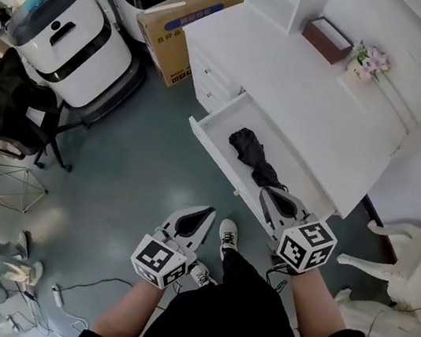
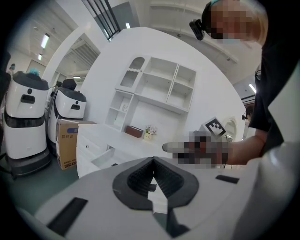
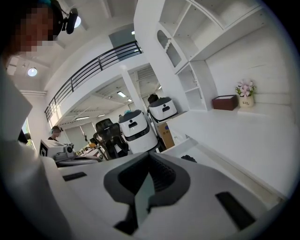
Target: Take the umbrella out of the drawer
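Note:
A black folded umbrella lies in the open white drawer of the desk, toward the drawer's left half. My right gripper is shut and empty, its tip just over the drawer's front edge, a little short of the umbrella. In the right gripper view the jaws meet, and the umbrella shows small beyond them to the right. My left gripper hangs over the floor in front of the drawer, shut with nothing in it. From the left gripper view the drawer stands open ahead at the left.
The white desk top bears a brown box and a small flower pot. A cardboard box, two white robots and a black office chair stand at the left. A white chair is at the right.

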